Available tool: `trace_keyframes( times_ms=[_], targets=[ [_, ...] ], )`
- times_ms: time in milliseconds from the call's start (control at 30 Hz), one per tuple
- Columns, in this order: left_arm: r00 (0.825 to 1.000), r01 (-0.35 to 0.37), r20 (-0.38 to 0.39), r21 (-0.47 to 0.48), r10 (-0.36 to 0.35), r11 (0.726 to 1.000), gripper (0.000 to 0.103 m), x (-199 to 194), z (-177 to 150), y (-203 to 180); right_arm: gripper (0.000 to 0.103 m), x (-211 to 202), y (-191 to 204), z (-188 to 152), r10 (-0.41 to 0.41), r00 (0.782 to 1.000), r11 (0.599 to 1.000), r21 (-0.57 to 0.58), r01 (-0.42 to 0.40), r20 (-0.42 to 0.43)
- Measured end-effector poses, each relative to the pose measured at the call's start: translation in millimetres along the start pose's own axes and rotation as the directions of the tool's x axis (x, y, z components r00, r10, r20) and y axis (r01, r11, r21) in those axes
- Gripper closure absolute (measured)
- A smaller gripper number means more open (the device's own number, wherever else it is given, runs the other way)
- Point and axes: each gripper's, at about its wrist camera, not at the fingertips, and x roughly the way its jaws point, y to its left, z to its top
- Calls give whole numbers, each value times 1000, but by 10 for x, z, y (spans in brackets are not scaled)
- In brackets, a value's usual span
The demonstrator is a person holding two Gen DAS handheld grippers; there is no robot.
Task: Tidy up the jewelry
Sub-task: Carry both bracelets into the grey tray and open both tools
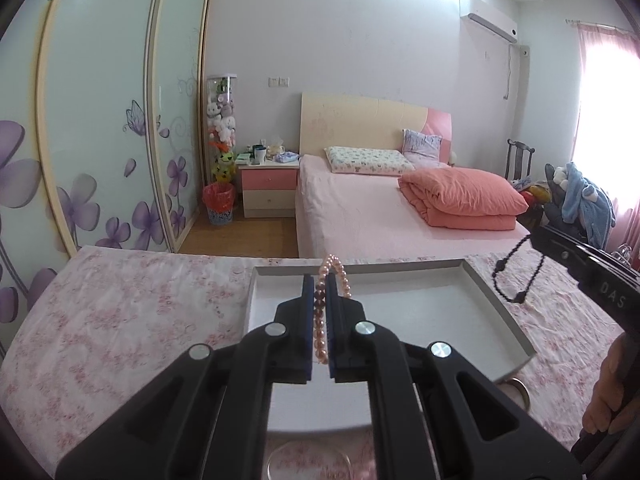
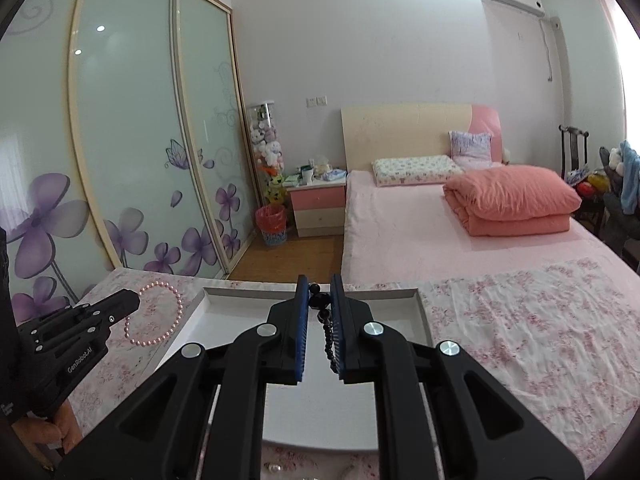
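Left claw (image 1: 319,284) pinching pink pearl bracelet (image 1: 335,270), loop raised above the far rim of the white tray (image 1: 496,304). Right claw (image 2: 319,286) clamped on dark bead strand (image 2: 329,332), beads hanging between the pads over the same tray (image 2: 424,312). Tray sitting on bench with pink floral cloth (image 2: 520,332). Bed with folded salmon quilt (image 2: 516,200) behind.

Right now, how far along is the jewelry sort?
Nothing visibly placed yet: the white tray looks empty. In hand: left tool holds the pink pearl bracelet; right tool holds the black bead bracelet. Left: set both in the tray.
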Motion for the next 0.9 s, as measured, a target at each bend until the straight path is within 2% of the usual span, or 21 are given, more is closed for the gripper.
trace_keyframes(
  times_ms=[267,500,567,600,633,900],
  targets=[
    [999,-9,-54,10,10,1000,97,483,6,-6,91,480,-80,-24,-12,997,999,35,15,-83],
    [995,-14,-102,-10,13,1000,96,759,-45,33,89,647,-46,-22,-27,993,998,45,32,-115],
    [994,-13,-112,-22,10,1000,88,804,-54,71,74,651,-61,-40,-25,992,998,54,32,-122],
    [993,-14,-116,-28,11,1000,84,816,-58,94,57,619,-76,-56,-30,993,998,56,37,-115],
    [993,-21,-119,-34,17,999,78,820,-63,115,51,610,-92,-46,-37,993,998,56,43,-109],
    [993,-37,-114,-52,31,998,73,743,-78,204,51,470,-174,-61,-48,994,996,68,55,-100]
  ],
)
